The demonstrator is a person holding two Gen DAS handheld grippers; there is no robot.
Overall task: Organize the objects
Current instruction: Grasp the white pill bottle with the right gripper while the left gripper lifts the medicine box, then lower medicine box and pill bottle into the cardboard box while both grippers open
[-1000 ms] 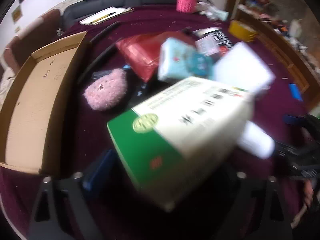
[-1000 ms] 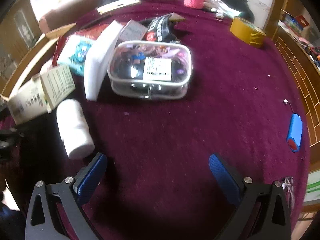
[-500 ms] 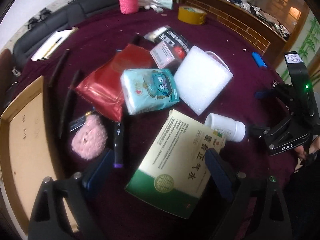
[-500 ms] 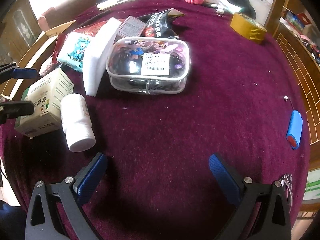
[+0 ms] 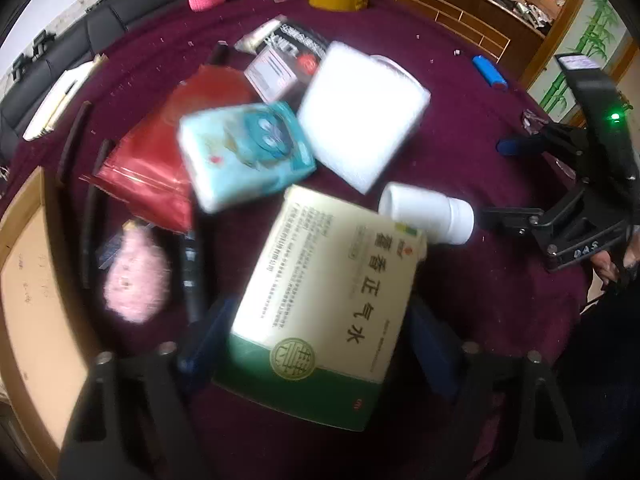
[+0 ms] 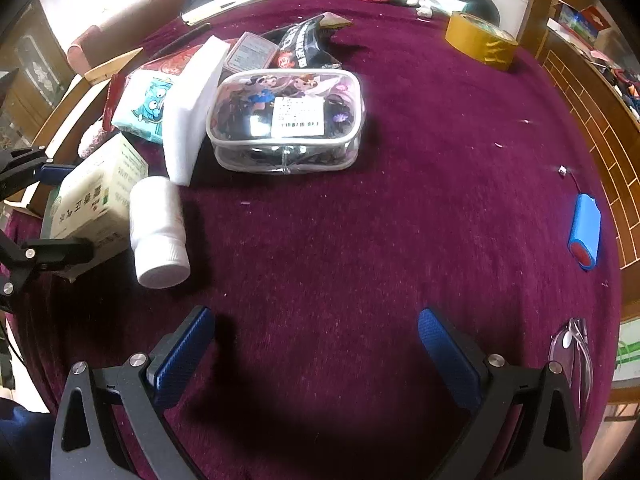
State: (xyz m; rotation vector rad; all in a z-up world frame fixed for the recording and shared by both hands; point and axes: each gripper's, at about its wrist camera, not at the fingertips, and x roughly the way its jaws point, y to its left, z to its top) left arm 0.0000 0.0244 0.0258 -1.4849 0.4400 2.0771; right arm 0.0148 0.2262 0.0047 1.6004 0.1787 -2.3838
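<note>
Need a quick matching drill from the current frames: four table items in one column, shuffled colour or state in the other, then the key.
Items:
1. medicine box
2. pill bottle
3. tape roll
4. battery pack

States:
A. blue, with a red end
B. yellow-brown, lying flat near the table's far edge
C. white, lying on its side
D. green and cream, between the left gripper's fingers

Pairs: 1-D, 2-C, 3-B, 4-A
</note>
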